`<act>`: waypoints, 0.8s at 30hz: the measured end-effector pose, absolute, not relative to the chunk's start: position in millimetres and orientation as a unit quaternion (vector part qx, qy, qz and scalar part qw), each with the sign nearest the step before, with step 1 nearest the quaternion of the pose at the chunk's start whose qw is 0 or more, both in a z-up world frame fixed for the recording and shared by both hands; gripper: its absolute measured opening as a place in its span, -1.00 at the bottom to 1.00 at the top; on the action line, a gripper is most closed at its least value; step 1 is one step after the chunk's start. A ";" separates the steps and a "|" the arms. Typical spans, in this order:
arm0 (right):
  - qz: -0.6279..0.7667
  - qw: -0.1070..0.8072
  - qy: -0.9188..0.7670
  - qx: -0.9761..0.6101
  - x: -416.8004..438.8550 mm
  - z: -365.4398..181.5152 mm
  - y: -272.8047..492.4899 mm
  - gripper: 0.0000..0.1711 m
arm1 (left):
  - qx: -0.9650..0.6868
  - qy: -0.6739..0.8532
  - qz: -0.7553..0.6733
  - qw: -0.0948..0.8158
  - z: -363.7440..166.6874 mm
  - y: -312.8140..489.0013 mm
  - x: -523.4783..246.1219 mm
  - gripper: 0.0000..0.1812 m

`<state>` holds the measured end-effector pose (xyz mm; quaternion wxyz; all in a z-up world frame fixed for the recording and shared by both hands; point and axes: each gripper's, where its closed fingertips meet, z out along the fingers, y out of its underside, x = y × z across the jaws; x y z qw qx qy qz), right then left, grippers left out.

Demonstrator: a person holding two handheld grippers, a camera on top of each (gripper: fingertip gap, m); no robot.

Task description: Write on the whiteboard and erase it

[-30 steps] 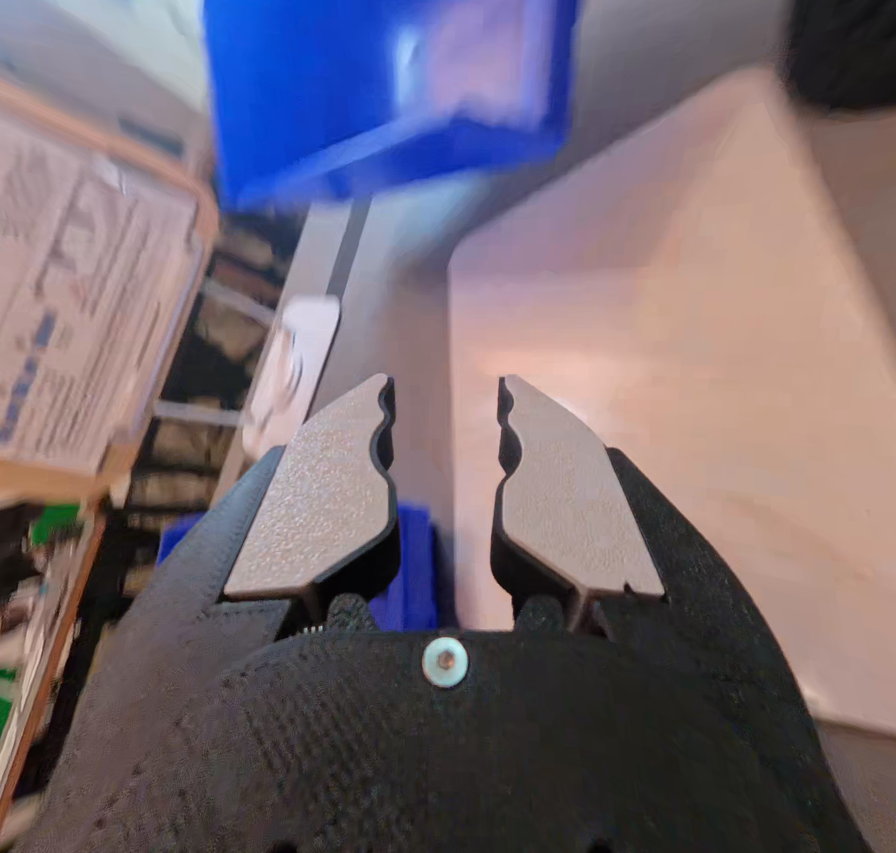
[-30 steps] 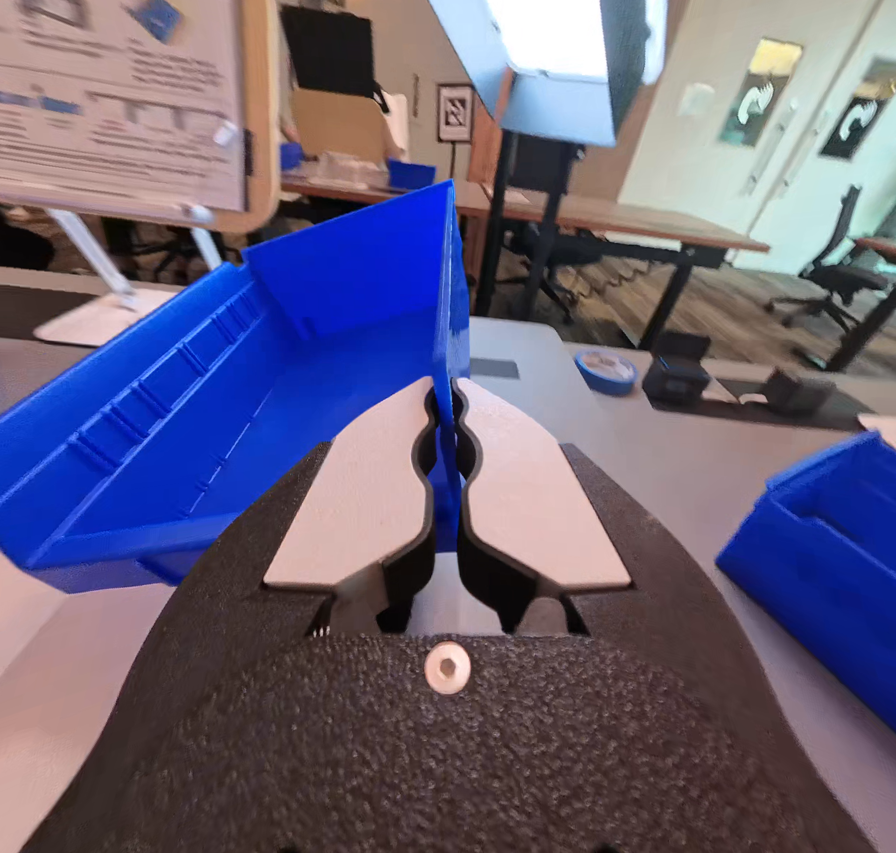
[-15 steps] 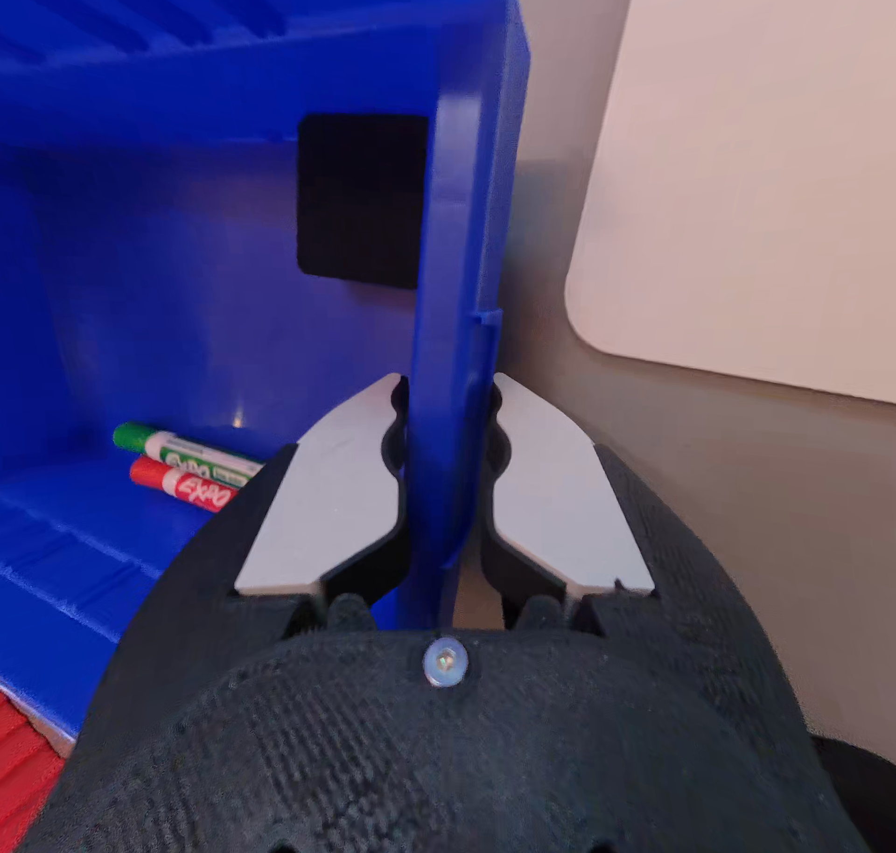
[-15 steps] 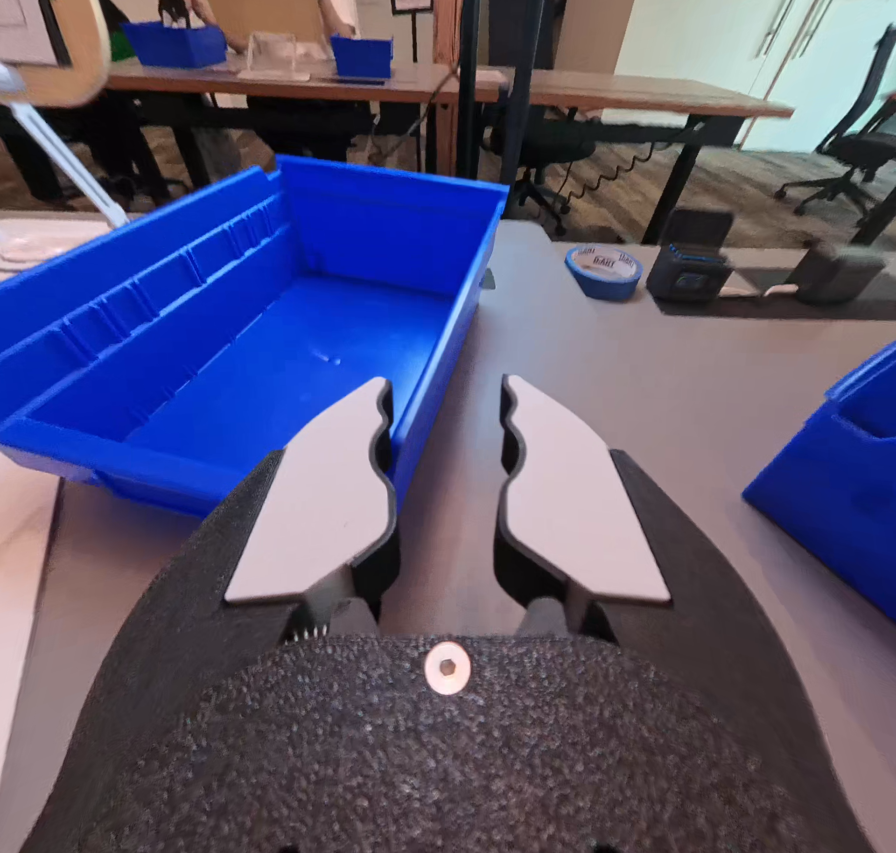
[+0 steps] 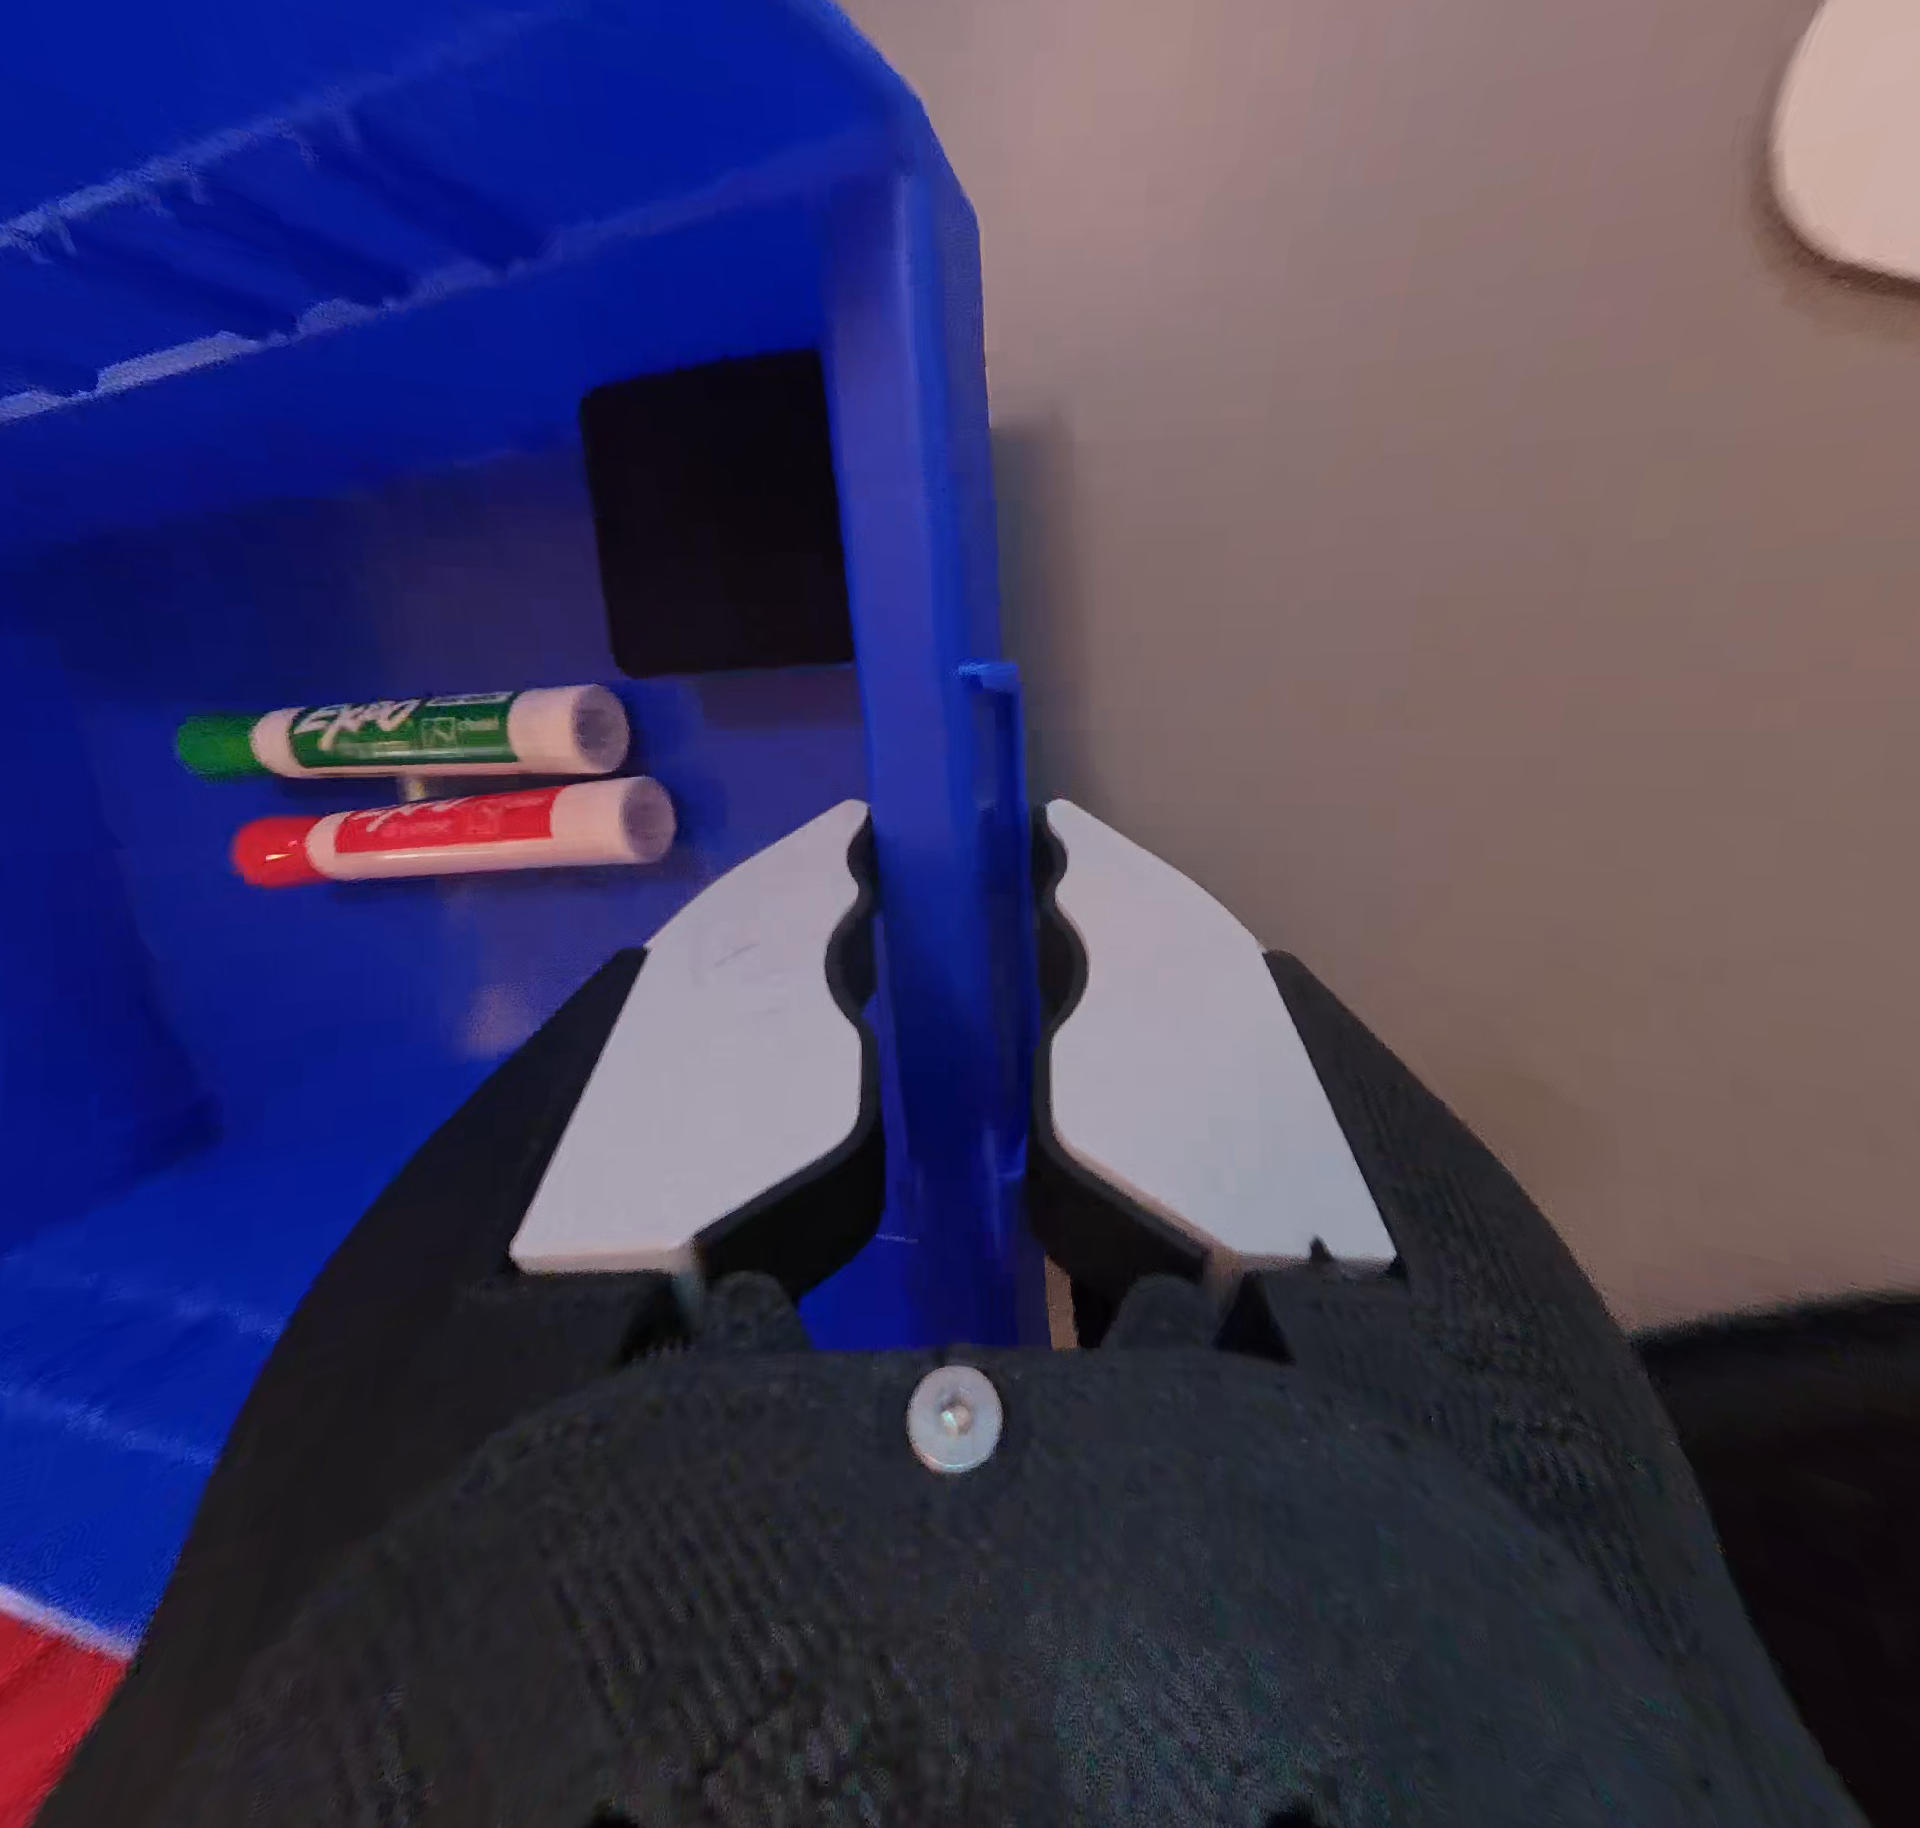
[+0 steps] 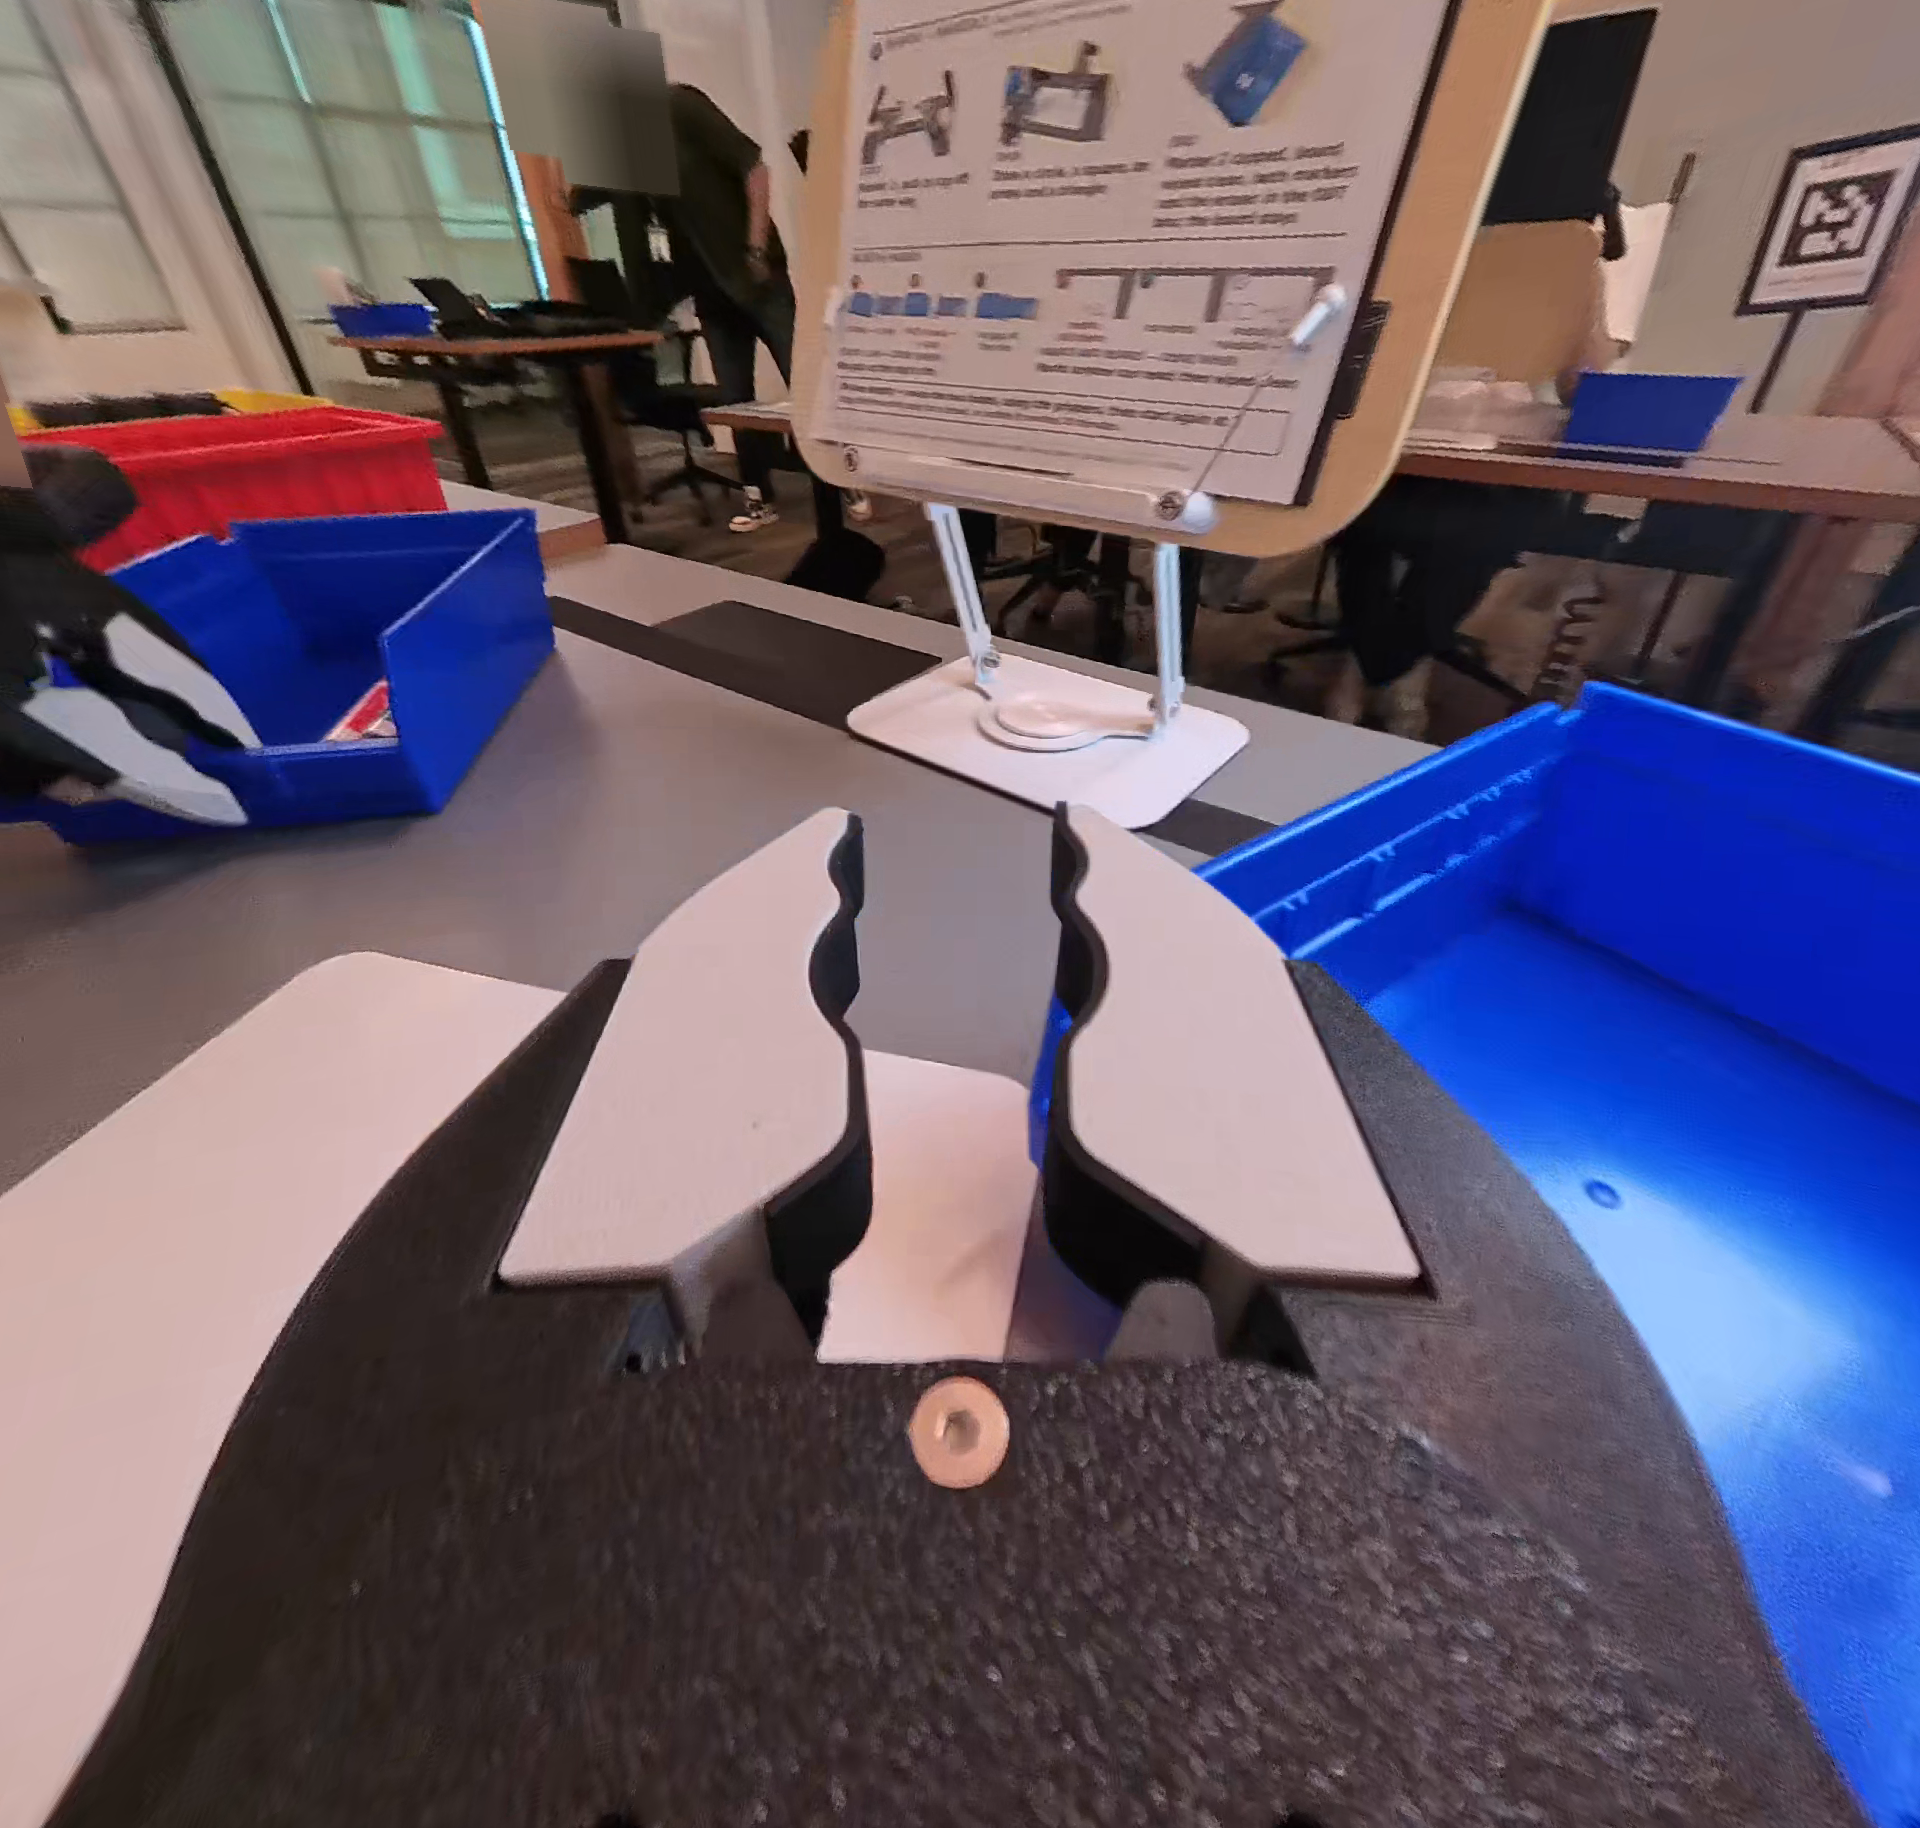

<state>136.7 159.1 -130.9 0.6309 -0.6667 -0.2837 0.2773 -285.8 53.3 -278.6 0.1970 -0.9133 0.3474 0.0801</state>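
Observation:
My left gripper point(image 5: 951, 843) is shut on the side wall of a blue bin point(image 5: 914, 490). Inside that bin lie a green marker point(image 5: 416, 734), a red marker point(image 5: 457, 833) and a black eraser point(image 5: 717, 516). A corner of the white whiteboard point(image 5: 1860, 137) shows at the upper right of the left wrist view. My right gripper point(image 6: 956, 874) is open and empty, above the far edge of the whiteboard point(image 6: 208, 1134) on the grey table. The left gripper point(image 6: 135, 739) and its bin point(image 6: 468, 666) also show at the far left of the right wrist view.
A second, empty blue bin point(image 6: 1662, 1051) stands right of my right gripper. A document stand point(image 6: 1091, 220) with a printed sheet rises behind, on a white base point(image 6: 1049, 739). A red bin point(image 6: 260, 469) sits far left. People and desks are in the background.
The right gripper let go of the empty blue bin's wall, opened and swung left over the whiteboard. The left gripper closed on the marker bin's wall and shifted it; the markers lie nearer the eraser.

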 end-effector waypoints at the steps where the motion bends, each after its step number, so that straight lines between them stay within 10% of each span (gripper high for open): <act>1: 0.282 0.633 -0.289 -0.660 130.1 -136.2 158.5 -0.60 | -0.913 0.346 0.051 0.208 -274.0 52.5 -285.2 -0.70; 14: 0.297 0.630 -0.314 -0.645 124.2 -158.5 147.2 -0.62 | -0.890 0.340 -0.082 0.292 -214.8 74.2 -283.4 -0.71; 19: 0.290 0.620 -0.336 -0.647 117.0 -165.6 140.6 -0.62 | -0.931 0.333 -0.051 0.139 -257.9 98.1 -309.8 -0.33; 24: 0.284 0.611 -0.348 -0.652 115.2 -172.3 137.6 -0.62 | -0.932 0.331 -0.140 0.034 -285.7 97.6 -303.9 -0.39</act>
